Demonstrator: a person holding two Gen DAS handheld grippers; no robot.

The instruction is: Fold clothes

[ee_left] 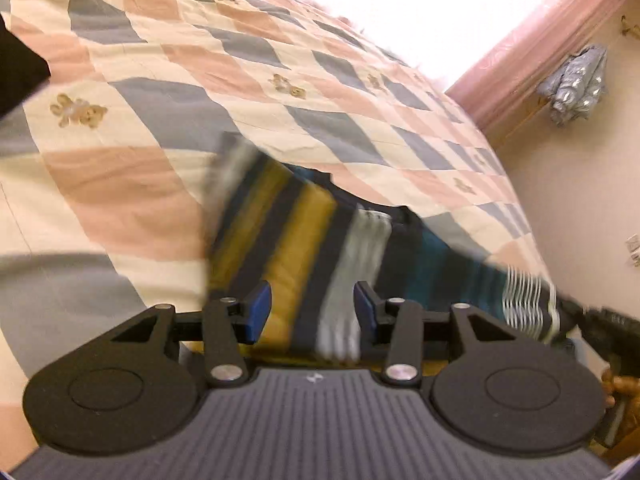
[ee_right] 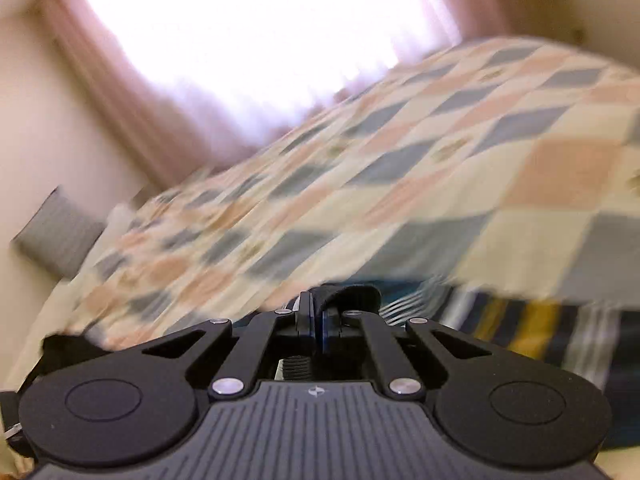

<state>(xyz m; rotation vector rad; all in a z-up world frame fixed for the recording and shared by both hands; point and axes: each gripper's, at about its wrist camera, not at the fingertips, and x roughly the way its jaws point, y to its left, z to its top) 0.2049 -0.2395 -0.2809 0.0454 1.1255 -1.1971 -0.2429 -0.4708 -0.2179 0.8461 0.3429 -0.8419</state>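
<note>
Both grippers differ: left gripper (ee_left: 313, 308) gapes over the limp shirt (ee_left: 304, 240), right gripper (ee_right: 318, 320) pinches its dark hem at lower centre.

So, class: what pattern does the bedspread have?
Checked bedspread: pink, grey-blue and cream squares, some with teddy bears. Left wrist view shows it best.

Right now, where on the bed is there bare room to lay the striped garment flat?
The quilt is bare between the striped garment and the window. Crowded only near both tools, where the garment bunches; a dark item sits at the far left edge.
</note>
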